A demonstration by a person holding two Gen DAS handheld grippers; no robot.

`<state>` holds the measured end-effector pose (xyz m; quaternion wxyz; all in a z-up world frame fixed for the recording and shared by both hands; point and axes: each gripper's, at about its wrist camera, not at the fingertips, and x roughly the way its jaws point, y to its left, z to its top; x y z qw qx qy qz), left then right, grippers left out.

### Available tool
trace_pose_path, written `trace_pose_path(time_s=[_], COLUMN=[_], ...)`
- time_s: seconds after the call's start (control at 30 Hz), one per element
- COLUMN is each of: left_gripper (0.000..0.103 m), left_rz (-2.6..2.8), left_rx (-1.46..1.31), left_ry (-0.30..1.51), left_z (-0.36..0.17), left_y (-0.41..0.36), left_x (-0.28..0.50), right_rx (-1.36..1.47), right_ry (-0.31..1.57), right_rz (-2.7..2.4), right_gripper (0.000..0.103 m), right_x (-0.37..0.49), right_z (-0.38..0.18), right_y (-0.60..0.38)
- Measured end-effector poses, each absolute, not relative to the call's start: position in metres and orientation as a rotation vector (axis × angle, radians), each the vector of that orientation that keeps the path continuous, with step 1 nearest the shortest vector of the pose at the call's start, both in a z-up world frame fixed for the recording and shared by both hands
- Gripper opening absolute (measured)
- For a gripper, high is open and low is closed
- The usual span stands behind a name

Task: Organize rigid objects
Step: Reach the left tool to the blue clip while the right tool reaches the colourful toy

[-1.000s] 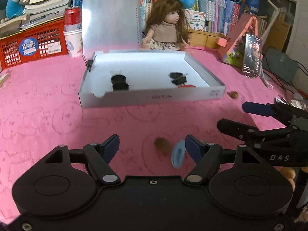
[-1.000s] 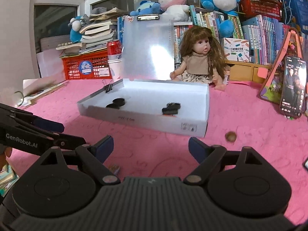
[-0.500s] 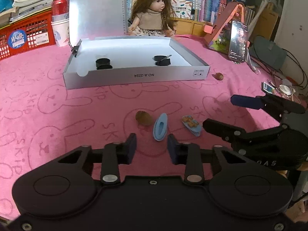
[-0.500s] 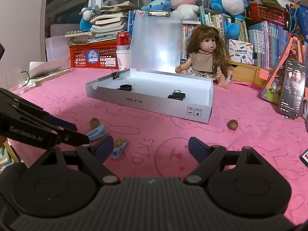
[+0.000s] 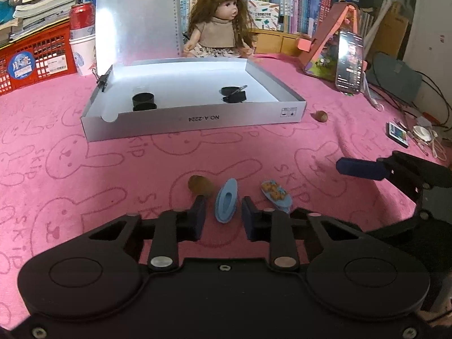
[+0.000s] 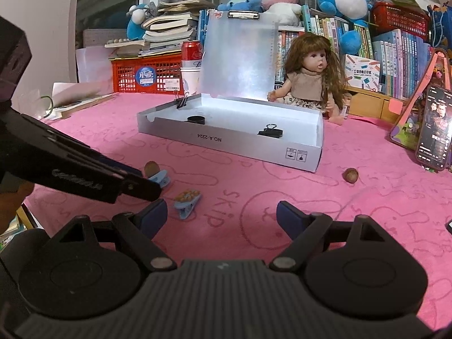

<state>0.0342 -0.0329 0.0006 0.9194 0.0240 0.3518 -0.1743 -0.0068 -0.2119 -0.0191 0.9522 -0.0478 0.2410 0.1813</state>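
A plain blue hair clip lies on the pink cloth between the fingers of my left gripper; the jaws stand narrowed around it with small gaps on both sides. It also shows in the right wrist view. A brown nut lies just left of it. A second blue clip with a cookie-pattern top lies to its right. My right gripper is wide open and empty above the cloth. The open white box holds black caps and a binder clip.
Another nut lies right of the box. A doll sits behind the box, beside an upright clipboard. A red crate, a can on cups, a phone on a stand and books line the back.
My left gripper has pulled back toward me, come down around the plain blue clip, and its jaws have narrowed from wide open. My right gripper stays open.
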Motion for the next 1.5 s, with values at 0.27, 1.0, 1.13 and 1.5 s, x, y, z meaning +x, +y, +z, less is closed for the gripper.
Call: trace_pose_path(time_s=[0.27, 1.0, 1.13, 1.5], left_gripper=[0.016, 0.016, 0.018, 0.028], left_rz=[-0.334, -0.306, -0.308, -0.288], left_rx=[0.058, 0.072, 0.085, 0.121], left_ry=[0.712, 0.701, 0.697, 0.693], left_z=[0.001, 0.004, 0.002, -0.001], left_y=[-0.032, -0.013, -0.013, -0.003], left_x=[0.034, 0.020, 0.016, 0.008], right_rx=[-0.087, -0.082, -0.097, -0.153], right_ry=[0.494, 0.501, 0.509, 0.511], right_rz=[0.390, 0.423, 0.431, 0.376], right_gripper=[0.086, 0.021, 0.022, 0.044], right_x=[-0.006, -0.002, -0.004, -0.007], right_z=[-0.021, -0.025, -0.024, -0.022], right_y=[-0.207, -0.188, -0.191, -0.202])
